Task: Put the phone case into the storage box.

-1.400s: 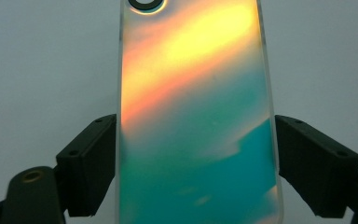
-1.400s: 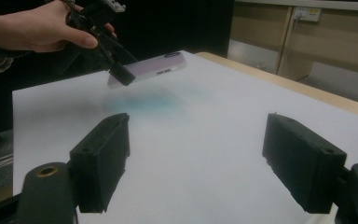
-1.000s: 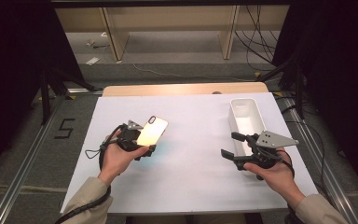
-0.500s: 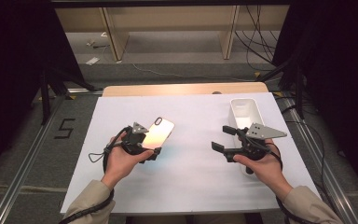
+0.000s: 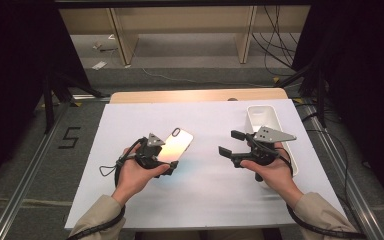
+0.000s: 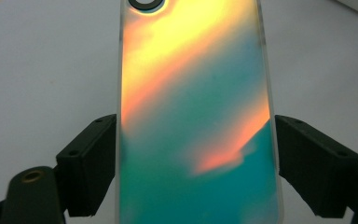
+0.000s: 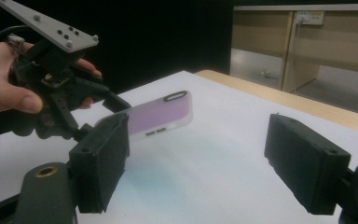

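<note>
left claw (image 5: 172, 155) clamps phone (image 5: 176, 145), long axis toward upper right; right claw (image 5: 229, 144) gaping, empty, probably level, phone leftward.

We see shiny rainbow phone case (image 6: 196, 116): orange, yellow, blue-green swirls, purple from side. Black grippers, left (image 5: 166, 159) and right (image 5: 228, 143). White plastic tray (image 5: 261, 115). White table sheet (image 5: 205, 190), tan wood edge.
</note>
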### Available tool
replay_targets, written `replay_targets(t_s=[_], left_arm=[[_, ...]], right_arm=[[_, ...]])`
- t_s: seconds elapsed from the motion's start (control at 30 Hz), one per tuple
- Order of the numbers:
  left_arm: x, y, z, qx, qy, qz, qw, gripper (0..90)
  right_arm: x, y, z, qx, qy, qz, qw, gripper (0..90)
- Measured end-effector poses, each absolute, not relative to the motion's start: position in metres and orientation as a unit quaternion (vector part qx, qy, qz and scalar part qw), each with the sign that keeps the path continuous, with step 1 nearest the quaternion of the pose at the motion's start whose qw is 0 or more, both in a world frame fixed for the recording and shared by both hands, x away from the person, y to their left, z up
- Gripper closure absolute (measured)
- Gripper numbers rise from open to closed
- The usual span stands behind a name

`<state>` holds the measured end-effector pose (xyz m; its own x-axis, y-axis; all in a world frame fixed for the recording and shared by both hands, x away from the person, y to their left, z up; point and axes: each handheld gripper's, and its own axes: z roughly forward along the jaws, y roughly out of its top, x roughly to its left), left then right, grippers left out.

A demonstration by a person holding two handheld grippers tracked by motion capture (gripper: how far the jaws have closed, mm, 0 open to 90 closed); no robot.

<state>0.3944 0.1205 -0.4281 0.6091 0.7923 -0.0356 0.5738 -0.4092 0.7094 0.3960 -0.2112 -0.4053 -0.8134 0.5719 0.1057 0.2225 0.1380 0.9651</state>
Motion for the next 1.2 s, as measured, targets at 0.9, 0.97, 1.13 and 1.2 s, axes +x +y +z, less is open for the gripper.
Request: replay_targets(t_s=[0.9, 0.97, 1.13, 1.2], left_arm=[[0.385, 0.105, -0.428, 0.835, 0.388, 0.161, 0.355, 17.2], [0.385, 0.104, -0.429, 0.835, 0.387, 0.161, 0.355, 17.2], [0.383, 0.100, -0.429, 0.837, 0.383, 0.160, 0.357, 17.2], [0.382, 0.099, -0.430, 0.839, 0.381, 0.159, 0.356, 17.2]], right_arm=[[0.409, -0.202, -0.408, 0.290, 0.740, 0.589, 0.147, 22.4], [0.410, -0.201, -0.408, 0.291, 0.740, 0.589, 0.146, 22.4], [0.411, -0.200, -0.409, 0.292, 0.741, 0.587, 0.145, 22.4], [0.411, -0.199, -0.409, 0.293, 0.742, 0.586, 0.145, 22.4]])
